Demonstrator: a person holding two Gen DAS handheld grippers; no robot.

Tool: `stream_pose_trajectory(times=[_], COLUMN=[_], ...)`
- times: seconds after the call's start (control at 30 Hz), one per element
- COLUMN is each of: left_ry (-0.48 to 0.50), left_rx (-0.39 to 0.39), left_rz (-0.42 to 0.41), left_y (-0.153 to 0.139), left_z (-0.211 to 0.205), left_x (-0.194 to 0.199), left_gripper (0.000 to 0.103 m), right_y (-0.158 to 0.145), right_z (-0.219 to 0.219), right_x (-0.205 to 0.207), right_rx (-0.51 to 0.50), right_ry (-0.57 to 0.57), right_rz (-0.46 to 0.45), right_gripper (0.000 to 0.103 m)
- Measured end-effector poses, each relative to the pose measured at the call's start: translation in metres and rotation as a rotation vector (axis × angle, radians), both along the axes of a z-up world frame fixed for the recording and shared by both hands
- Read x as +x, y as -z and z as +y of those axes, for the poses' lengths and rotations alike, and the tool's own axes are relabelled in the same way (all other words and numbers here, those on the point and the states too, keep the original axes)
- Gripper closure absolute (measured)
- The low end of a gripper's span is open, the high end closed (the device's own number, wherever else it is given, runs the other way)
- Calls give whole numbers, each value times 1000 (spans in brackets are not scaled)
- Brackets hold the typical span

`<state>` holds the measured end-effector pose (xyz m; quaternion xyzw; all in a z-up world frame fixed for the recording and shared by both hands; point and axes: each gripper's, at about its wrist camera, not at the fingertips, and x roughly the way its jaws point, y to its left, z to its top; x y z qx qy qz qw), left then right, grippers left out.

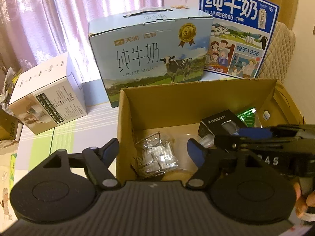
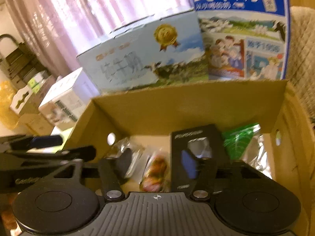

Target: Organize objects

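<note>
Inside the cardboard box (image 1: 157,106) already lie a clear packet (image 1: 155,155), black carton (image 2: 198,149) and green bag (image 2: 242,137); my left tool (image 1: 152,151) and right tool (image 2: 156,163) both gape empty, so I judge little remains.

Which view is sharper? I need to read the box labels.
Left wrist view: sharp, the pale blue milk box reads clearly, though the curtain glares. Right wrist view: motion-blurred, the black box lettering smeared; fisheye bends both.

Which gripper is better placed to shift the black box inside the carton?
Right, probably. The right gripper is open over the carton with one finger beside the black box; the left gripper frames the clear packet.
</note>
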<state>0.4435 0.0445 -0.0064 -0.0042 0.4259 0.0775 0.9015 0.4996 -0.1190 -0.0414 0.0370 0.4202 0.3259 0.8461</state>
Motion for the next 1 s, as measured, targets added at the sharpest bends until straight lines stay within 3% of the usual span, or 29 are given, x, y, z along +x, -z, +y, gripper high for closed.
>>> stream_pose_trajectory(times=[0.4, 0.7, 1.0], left_ry=[-26, -19, -37], left_rx=[-22, -40, 9], left_rz=[-26, -65, -94], left_y=[-15, -37, -54], left_z=[4, -15, -45], left_x=[-22, -57, -99], left_gripper=[21, 7, 1], right_y=[-16, -28, -46], right_z=[-32, -70, -102], right_x=[-11, -48, -87], right_rx=[13, -18, -67], right_ry=[29, 59, 59], right_rz=[-22, -56, -148], right_gripper=[38, 32, 29])
